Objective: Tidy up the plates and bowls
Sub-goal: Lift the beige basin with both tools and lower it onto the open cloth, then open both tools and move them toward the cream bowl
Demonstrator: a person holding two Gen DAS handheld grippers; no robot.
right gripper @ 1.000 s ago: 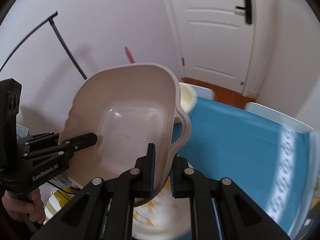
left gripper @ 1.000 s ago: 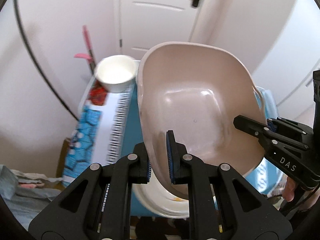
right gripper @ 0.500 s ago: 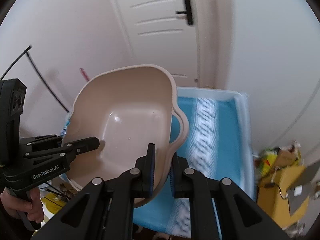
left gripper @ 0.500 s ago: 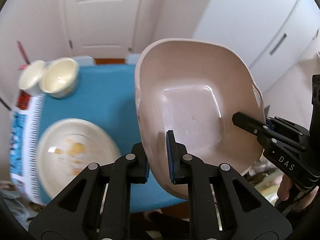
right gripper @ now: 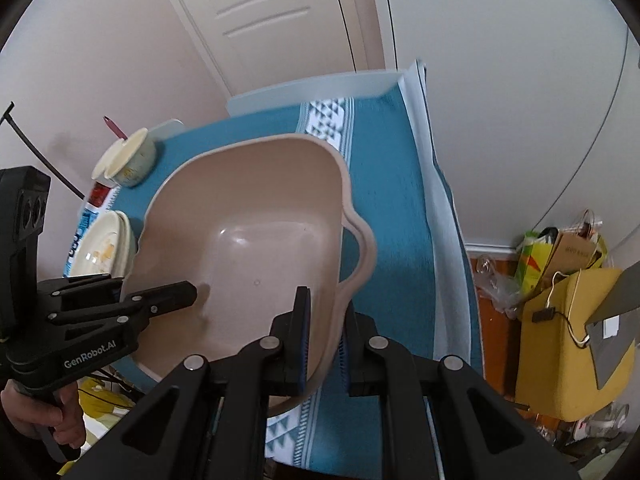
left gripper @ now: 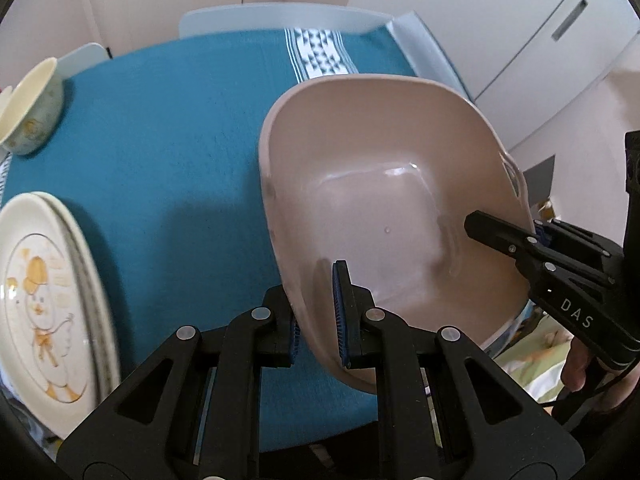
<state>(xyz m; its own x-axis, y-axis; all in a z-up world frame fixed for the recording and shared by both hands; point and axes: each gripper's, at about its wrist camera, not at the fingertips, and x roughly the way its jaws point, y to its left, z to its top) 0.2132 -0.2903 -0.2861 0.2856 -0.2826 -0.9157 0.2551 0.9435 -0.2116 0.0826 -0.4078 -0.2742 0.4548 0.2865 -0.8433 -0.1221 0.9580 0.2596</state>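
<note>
Both grippers hold one beige plastic basin (left gripper: 372,184) by opposite rims, tilted above the teal tablecloth (left gripper: 160,128). My left gripper (left gripper: 318,316) is shut on the near rim. My right gripper (right gripper: 324,336) is shut on the handle-side wall of the basin (right gripper: 260,232); it also shows at the right of the left wrist view (left gripper: 536,236). Stacked cream plates (left gripper: 44,296) with a cartoon print lie at the left table edge, also seen in the right wrist view (right gripper: 104,248). Two cream bowls (right gripper: 128,158) stand at the far left corner; one shows in the left wrist view (left gripper: 32,108).
The tablecloth has a white patterned band (left gripper: 316,52) across the far side. A white door (right gripper: 260,16) and walls stand behind the table. A yellow seat (right gripper: 568,340) with bags and cables stands on the floor to the right.
Both grippers have swung the basin to the right and lowered it over the teal cloth. The plates and bowls now sit further left in the views.
</note>
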